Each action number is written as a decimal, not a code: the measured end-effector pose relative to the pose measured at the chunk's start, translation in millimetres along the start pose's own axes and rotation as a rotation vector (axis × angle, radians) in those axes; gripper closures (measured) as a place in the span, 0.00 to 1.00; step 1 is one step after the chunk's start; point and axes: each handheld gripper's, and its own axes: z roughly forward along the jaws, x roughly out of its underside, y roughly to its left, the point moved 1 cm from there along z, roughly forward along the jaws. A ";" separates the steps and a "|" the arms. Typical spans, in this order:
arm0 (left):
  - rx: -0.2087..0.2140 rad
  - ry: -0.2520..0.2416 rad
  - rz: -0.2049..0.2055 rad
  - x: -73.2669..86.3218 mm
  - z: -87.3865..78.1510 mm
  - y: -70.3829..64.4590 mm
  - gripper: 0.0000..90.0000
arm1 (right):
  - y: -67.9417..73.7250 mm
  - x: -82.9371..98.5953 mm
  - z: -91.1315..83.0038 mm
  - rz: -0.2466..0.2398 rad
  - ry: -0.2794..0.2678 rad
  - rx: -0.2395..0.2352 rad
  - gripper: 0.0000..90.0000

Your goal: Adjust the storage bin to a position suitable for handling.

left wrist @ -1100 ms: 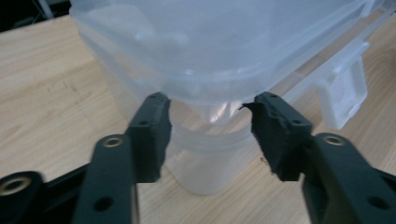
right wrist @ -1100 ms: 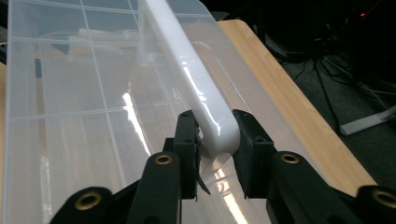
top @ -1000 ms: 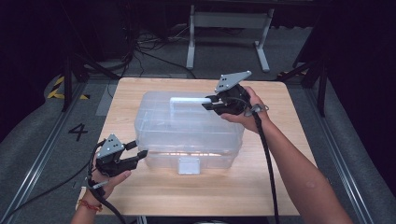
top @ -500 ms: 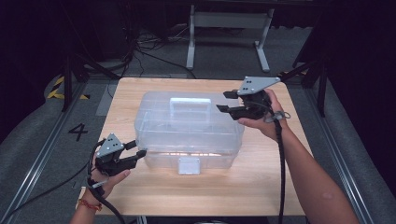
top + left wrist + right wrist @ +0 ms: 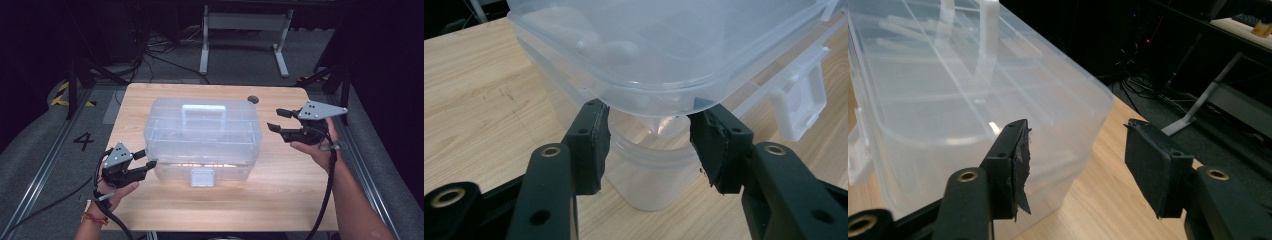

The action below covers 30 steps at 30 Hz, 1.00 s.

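one "4" [image 5: 83,141] on the floor

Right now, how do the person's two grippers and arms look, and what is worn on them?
Both the left gripper and the right gripper are black, each with two flat jaws faced with dark pads, worn at the edges. Each carries a grey three-cornered plate with small dark holes, and each trails a black cable. The forearms are bare, with no sleeves. The left wrist wears a reddish bracelet.
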 end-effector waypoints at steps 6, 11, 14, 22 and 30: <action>0.000 0.003 -0.007 -2.7 0.4 0.1 0.55 | 7.0 34.9 0.8 0.014 0.013 -0.001 0.47; 0.005 0.003 -0.011 -5.7 0.4 1.3 0.53 | 15.0 56.3 13.4 0.007 0.061 -0.020 0.45; 0.005 0.002 0.005 -6.4 0.3 2.1 0.52 | 20.9 63.5 22.4 0.005 0.074 -0.045 0.44; 0.002 0.005 -0.001 -5.6 -0.1 1.5 0.51 | 28.6 68.1 33.7 0.008 0.077 -0.058 0.45; -0.004 0.008 0.006 -6.9 -0.8 1.2 0.51 | 32.0 76.5 41.3 0.013 0.106 -0.087 0.43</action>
